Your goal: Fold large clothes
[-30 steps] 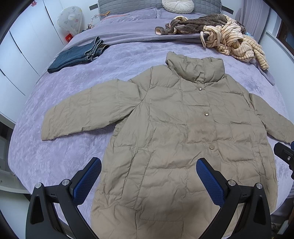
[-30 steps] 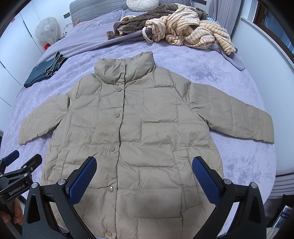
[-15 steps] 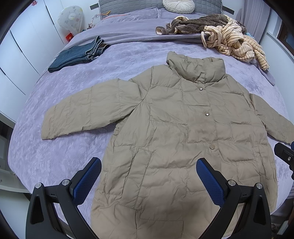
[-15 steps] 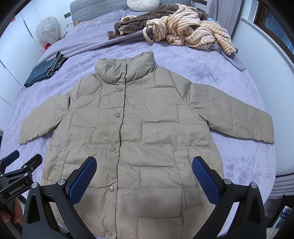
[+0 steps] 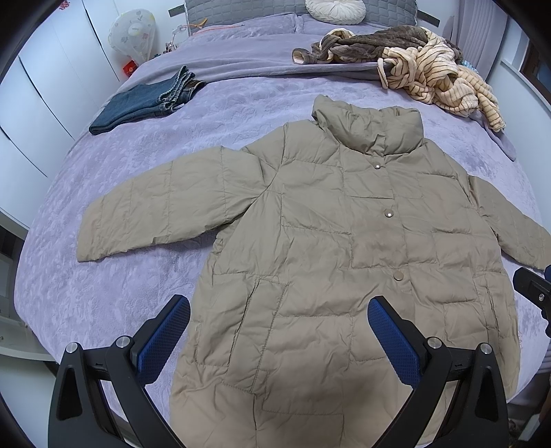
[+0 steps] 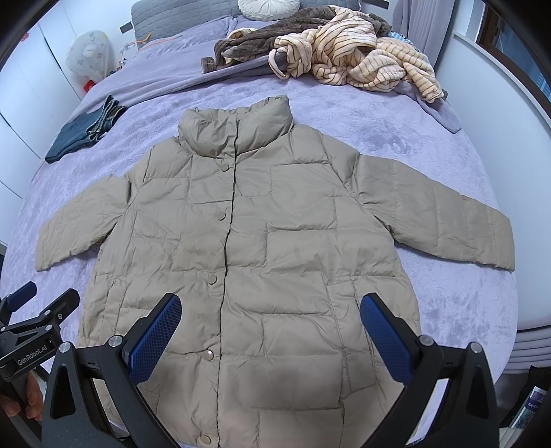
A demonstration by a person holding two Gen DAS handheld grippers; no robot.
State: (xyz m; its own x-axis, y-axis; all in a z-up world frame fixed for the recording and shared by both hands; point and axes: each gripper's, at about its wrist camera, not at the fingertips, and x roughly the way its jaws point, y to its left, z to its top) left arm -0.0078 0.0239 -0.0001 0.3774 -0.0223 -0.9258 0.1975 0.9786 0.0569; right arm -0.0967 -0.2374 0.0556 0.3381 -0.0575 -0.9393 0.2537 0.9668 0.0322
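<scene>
A tan puffer jacket (image 5: 330, 241) lies flat and buttoned on the purple bed (image 5: 103, 275), collar away from me, both sleeves spread out; it also shows in the right wrist view (image 6: 248, 241). My left gripper (image 5: 279, 341) is open and empty, hovering above the jacket's lower left hem. My right gripper (image 6: 270, 337) is open and empty, above the lower right hem. The left gripper's body shows at the left edge of the right wrist view (image 6: 38, 327).
Folded jeans (image 5: 148, 100) lie at the bed's far left. A pile of brown and striped clothes (image 5: 413, 62) sits at the far right by a round pillow (image 5: 335, 10). White wardrobes stand on the left, a wall and window on the right.
Both views have shifted only slightly; the jacket and both open grippers stand as before.
</scene>
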